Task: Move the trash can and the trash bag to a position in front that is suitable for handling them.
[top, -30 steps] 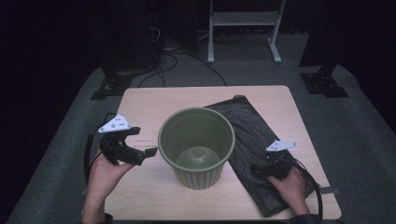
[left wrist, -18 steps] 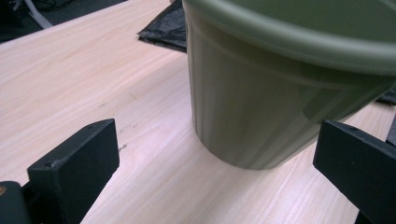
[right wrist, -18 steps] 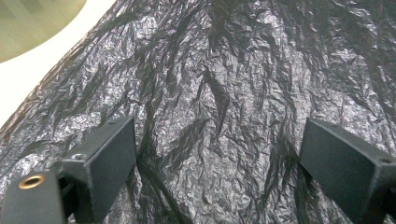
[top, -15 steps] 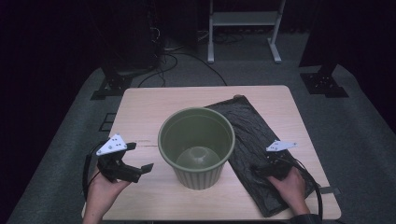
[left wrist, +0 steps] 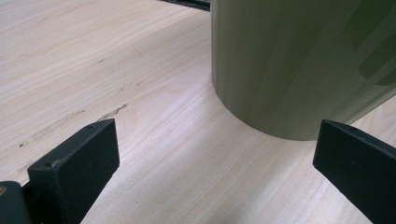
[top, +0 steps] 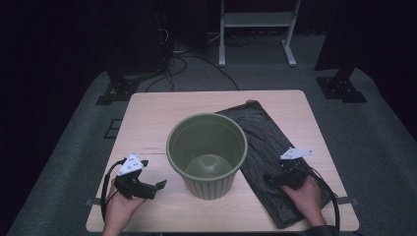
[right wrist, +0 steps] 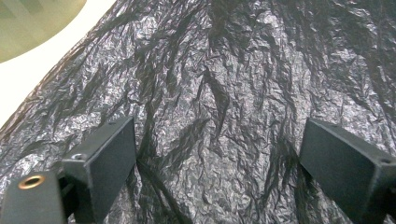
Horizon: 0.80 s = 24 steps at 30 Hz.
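An olive green bin [top: 207, 155] stands upright in the middle of the wooden table [top: 162, 110], its side wall [left wrist: 289, 65] close in the left gripper view. A crinkled black plastic bag [top: 260, 142] lies flat to the bin's right; its surface [right wrist: 224, 93] spreads under the right gripper. My left gripper [top: 156, 188] sits low at the table's front left, open, jaws wide apart and pointing at the bin's base [left wrist: 215, 172]. My right gripper [top: 272, 180] rests over the bag's near part, open, with nothing between its jaws [right wrist: 217, 158].
Beyond the table lie a dark carpeted floor, cables [top: 177, 59], black stand feet [top: 115, 91] and a white metal rack [top: 255, 29]. The table's front edge runs just below both hands. A dark scratch [left wrist: 112, 112] marks the wood left of the bin.
My left gripper has moved down toward the front left edge of the table and lower. The right gripper, bin and bag have stayed put.
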Each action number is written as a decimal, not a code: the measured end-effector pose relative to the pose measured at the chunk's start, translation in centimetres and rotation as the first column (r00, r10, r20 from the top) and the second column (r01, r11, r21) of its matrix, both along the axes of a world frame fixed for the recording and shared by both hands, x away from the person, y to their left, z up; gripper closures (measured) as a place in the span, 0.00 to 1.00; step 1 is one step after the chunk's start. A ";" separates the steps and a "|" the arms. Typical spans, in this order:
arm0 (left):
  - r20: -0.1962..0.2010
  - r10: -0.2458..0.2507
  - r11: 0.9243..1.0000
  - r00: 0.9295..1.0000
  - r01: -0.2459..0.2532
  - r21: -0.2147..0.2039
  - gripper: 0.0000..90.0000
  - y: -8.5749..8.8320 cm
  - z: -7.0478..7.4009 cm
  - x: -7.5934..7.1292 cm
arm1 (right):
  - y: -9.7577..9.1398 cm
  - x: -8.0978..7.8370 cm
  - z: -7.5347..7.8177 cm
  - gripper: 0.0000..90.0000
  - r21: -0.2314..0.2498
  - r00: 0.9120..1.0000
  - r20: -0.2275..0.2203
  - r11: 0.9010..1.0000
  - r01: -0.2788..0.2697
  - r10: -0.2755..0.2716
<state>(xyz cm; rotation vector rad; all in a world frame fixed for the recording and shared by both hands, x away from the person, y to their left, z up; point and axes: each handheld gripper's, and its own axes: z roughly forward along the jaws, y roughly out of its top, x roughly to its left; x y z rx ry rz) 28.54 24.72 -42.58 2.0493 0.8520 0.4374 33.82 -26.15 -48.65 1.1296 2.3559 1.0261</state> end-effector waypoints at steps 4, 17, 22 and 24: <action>-0.002 0.007 1.000 1.000 -0.007 -0.003 0.00 0.0 -1.1 0.2 | 0.0 0.0 0.0 0.11 0.000 1.000 0.000 1.000 0.000 0.000; -0.088 -0.002 0.995 0.996 0.011 0.102 0.00 -1.5 -4.7 1.3 | 0.0 0.0 0.0 0.11 0.000 1.000 0.001 1.000 0.002 -0.002; -0.116 0.004 0.994 0.993 0.009 0.108 0.00 -1.4 -5.5 1.5 | 0.0 -0.1 0.0 0.11 0.000 1.000 0.001 1.000 0.003 -0.003; -0.111 0.010 0.994 0.994 0.003 0.109 0.00 -1.3 -5.7 1.5 | 0.0 -0.1 0.0 0.11 0.000 1.000 0.001 1.000 0.003 -0.003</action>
